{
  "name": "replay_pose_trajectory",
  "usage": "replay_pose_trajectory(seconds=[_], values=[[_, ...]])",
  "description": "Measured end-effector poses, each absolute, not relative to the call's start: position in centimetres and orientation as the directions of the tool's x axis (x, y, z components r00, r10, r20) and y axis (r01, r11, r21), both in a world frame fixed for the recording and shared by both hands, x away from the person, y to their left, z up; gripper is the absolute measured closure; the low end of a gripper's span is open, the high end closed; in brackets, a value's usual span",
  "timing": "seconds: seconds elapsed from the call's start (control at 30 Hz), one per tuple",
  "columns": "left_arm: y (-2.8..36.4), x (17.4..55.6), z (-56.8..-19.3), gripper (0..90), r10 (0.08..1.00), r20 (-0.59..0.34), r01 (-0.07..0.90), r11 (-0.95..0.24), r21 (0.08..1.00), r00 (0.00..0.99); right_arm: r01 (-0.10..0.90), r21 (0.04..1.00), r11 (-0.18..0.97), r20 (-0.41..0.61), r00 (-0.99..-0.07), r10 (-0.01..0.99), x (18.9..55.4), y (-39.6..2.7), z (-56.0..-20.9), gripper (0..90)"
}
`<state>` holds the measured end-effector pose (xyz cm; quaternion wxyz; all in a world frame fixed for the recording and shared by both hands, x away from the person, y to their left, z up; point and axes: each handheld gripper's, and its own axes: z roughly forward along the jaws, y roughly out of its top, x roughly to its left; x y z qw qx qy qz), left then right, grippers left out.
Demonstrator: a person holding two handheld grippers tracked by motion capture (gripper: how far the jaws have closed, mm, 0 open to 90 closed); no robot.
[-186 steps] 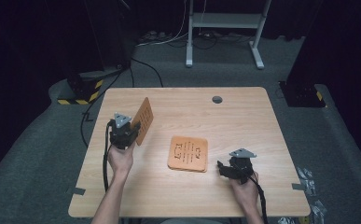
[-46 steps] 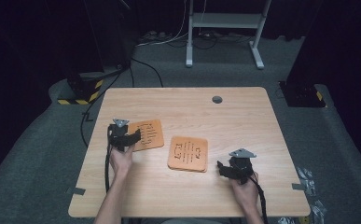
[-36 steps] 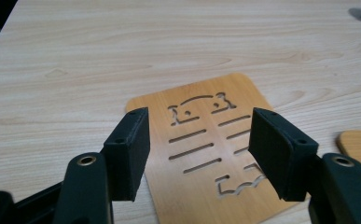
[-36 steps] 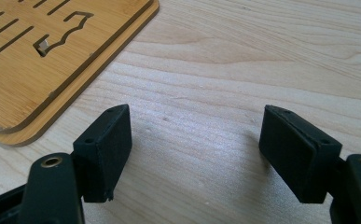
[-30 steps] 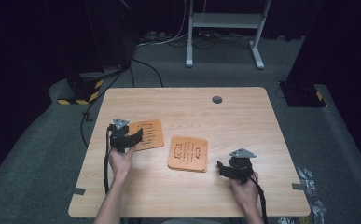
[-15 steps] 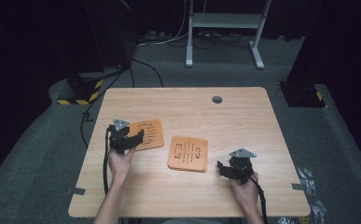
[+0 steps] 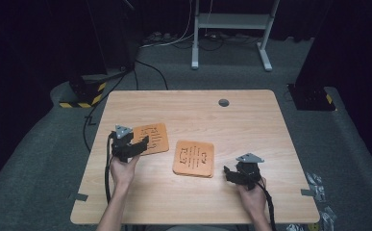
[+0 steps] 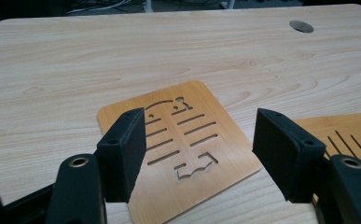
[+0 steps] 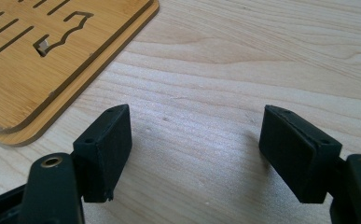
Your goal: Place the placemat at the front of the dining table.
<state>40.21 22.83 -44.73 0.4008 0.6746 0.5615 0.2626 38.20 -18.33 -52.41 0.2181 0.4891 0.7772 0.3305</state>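
A thin orange wooden board [image 7: 153, 136] with cut-out slots lies flat on the table [image 7: 198, 110] at the left. My left gripper [image 7: 142, 143] sits at its near edge. In the left gripper view the jaws [image 8: 200, 128] stand apart above the board [image 8: 178, 144], their pads not touching it; they have just been opening. Two more such boards lie stacked [image 7: 194, 158] mid-table, their corner showing in the right gripper view [image 9: 33, 60]. My right gripper [image 7: 228, 172] rests right of the stack, its jaws [image 9: 194, 121] apart over bare wood with nothing between them.
A round grey cable hole [image 7: 223, 102] sits near the table's far edge. Behind the table stand a white metal frame [image 7: 231, 29] and a black-and-yellow striped block [image 7: 80, 96] on grey carpet. Cables trail from both grippers.
Six seconds ago the left gripper held the board upright; it now lies flat on the table, with the jaws apart over it. The right gripper has not moved.
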Motion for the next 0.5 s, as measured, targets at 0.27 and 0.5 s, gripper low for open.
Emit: replay_pose_trajectory(seconds=[0.27, 0.5], values=[[23.0, 39.5, -44.7, 34.5, 0.966, -0.108, 0.551, -0.041, 0.833, 0.234, 0.616, 0.727, 0.304, -0.016, -0.426, 0.904, 38.2, -18.3, -52.4, 25.2], [23.0, 38.8, -44.6, 34.2, 0.963, -0.104, 0.548, -0.052, 0.835, 0.249, 0.616, 0.727, 0.303, -0.016, -0.426, 0.904, 38.2, -18.3, -52.4, 25.2]])
